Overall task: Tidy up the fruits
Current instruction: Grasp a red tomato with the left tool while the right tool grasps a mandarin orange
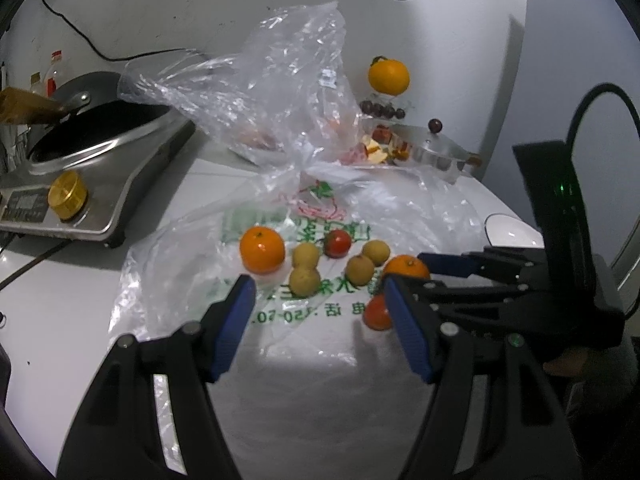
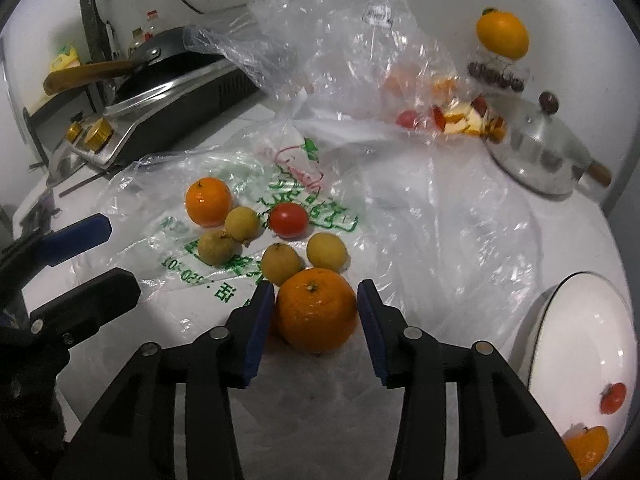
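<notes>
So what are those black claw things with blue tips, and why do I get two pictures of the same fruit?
Those claws are grabbers that a person holds, one in each hand. Each has a small camera looking along its two fingers, so you get two pictures of one counter.

One picture looks out from the left grabber. It is open and holds nothing. The right grabber shows at the side of it.

The other looks out from the right grabber. An orange sits between its blue tips, but the tips do not squeeze it, so nothing is held.

On the plastic bag lie another orange, a small tomato and four little yellow-brown fruits. A white bowl already holds an orange and a tomato.
</notes>
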`<state>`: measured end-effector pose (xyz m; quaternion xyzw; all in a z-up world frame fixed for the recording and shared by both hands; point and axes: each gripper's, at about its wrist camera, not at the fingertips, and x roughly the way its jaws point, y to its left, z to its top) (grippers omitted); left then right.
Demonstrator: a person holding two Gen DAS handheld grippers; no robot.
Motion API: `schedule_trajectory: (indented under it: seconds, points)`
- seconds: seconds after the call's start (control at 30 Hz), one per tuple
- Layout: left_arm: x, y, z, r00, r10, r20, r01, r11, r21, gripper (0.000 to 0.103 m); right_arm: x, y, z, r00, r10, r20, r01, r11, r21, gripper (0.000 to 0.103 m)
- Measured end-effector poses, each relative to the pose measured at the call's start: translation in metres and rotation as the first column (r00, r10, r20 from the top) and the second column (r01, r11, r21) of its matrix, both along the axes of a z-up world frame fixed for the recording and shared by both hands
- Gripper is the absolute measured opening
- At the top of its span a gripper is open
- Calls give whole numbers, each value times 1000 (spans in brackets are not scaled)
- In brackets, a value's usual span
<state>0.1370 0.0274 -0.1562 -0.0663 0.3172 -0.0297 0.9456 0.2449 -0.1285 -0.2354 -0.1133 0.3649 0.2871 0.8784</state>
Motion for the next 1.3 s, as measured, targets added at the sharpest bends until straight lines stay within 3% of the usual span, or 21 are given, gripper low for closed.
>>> schedule_trajectory:
  seconds: [0.63,1.03,1.1,1.13,1.3]
  points:
    - [17,-34,-8,997,-21,-69,25,997,67,69,-9,-37,21,998,-6,58,1,997,83,45]
    - [37,-61,-27,984,-62,-165,81,990,114,68,-13,-62,30,996,-17,86,5,992,129,45]
    - [40,-65,-28,983,-60,-174,83,988,130,64,-14,-65,31,995,-13,94,0,991,137,45]
    - [42,-66,-29,982,-63,-180,87,987,132,57,-15,-66,32,995,-12,99,-2,990,141,45]
    - [47,-71,-36,973,-72,-220,104,985,136,51,-17,-72,36,993,-20,116,1,988,155,45]
